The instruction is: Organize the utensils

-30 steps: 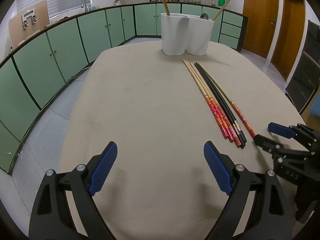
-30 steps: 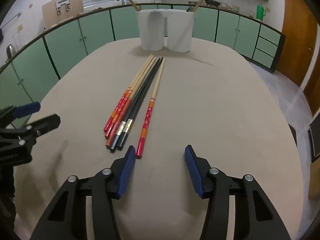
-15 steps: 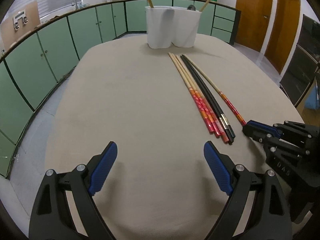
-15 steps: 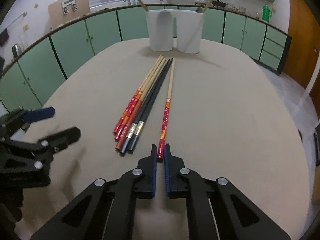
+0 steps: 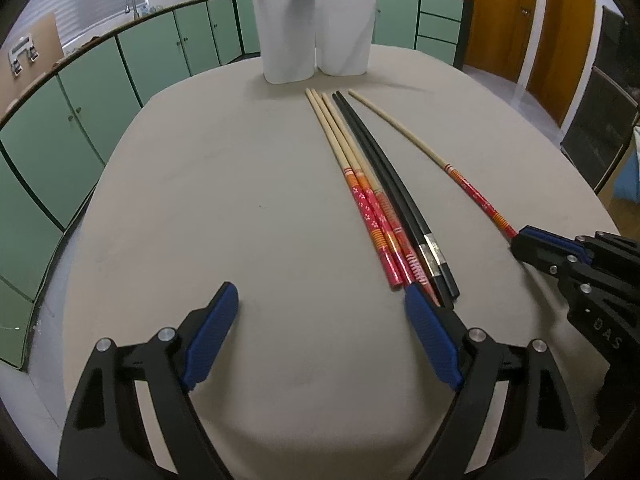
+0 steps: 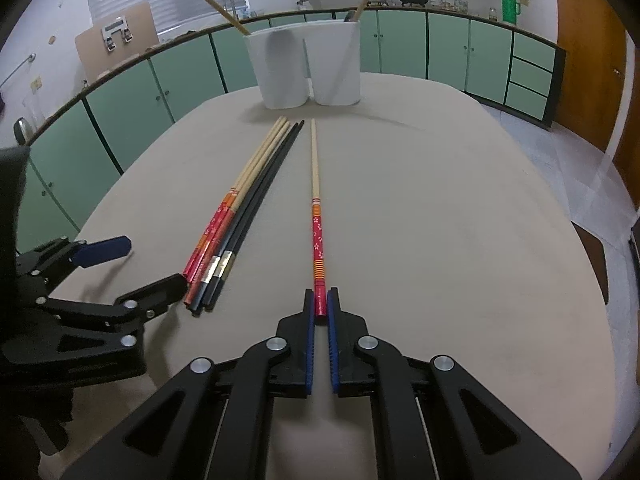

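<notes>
Between the right gripper [image 6: 321,312] fingers, clenched, seemingly touching: red end of chopstick [image 6: 318,240]; left gripper [image 5: 320,308] released

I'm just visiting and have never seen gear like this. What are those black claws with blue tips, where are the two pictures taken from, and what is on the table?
No robot here: a person holds a two-finger clamp in each hand, and a camera on each looks along its fingers. In the left clamp's picture, the left gripper is open and empty. In the right clamp's picture, the right gripper pinches the red end of a single wooden chopstick. On the beige oval table lie a bundle of red-handled and black chopsticks and, farther back, a white two-compartment holder with sticks already inside.
</notes>
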Demonstrator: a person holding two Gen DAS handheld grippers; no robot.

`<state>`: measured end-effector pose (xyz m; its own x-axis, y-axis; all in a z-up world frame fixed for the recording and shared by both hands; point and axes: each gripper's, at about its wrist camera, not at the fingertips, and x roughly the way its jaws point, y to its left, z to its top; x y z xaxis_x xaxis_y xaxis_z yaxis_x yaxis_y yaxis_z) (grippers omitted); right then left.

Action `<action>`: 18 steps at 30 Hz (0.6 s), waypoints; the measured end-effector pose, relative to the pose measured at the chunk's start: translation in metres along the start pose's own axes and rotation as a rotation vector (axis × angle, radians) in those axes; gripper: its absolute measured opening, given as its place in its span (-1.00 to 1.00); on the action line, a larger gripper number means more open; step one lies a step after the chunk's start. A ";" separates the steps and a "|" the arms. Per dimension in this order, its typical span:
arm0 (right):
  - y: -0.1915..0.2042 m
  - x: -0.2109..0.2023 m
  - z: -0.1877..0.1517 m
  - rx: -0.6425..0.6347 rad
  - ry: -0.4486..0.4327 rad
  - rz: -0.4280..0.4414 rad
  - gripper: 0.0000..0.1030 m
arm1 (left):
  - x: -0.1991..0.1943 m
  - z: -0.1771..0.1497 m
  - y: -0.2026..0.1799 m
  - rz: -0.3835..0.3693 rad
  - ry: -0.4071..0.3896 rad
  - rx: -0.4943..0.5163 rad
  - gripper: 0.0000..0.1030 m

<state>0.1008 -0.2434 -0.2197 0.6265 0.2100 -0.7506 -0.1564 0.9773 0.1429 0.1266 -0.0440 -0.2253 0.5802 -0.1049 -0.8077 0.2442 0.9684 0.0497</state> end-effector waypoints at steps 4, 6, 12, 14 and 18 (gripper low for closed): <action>0.000 0.001 0.001 0.005 0.000 0.005 -0.88 | 0.000 -0.001 0.004 0.007 0.001 -0.037 0.61; -0.001 0.001 0.001 0.009 0.001 0.010 -0.88 | -0.001 -0.002 0.008 0.028 0.000 -0.057 0.57; -0.002 0.002 0.002 0.009 0.001 0.017 -0.88 | -0.007 -0.006 0.015 0.056 -0.008 -0.087 0.49; -0.001 0.003 0.002 0.007 0.001 0.020 -0.87 | -0.006 -0.004 0.013 0.040 -0.006 -0.086 0.49; -0.001 0.004 0.003 0.001 0.000 0.019 -0.86 | -0.003 0.000 0.008 0.031 -0.011 -0.078 0.42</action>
<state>0.1057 -0.2435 -0.2214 0.6233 0.2284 -0.7479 -0.1677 0.9732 0.1574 0.1272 -0.0362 -0.2225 0.5955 -0.0769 -0.7997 0.1649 0.9859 0.0280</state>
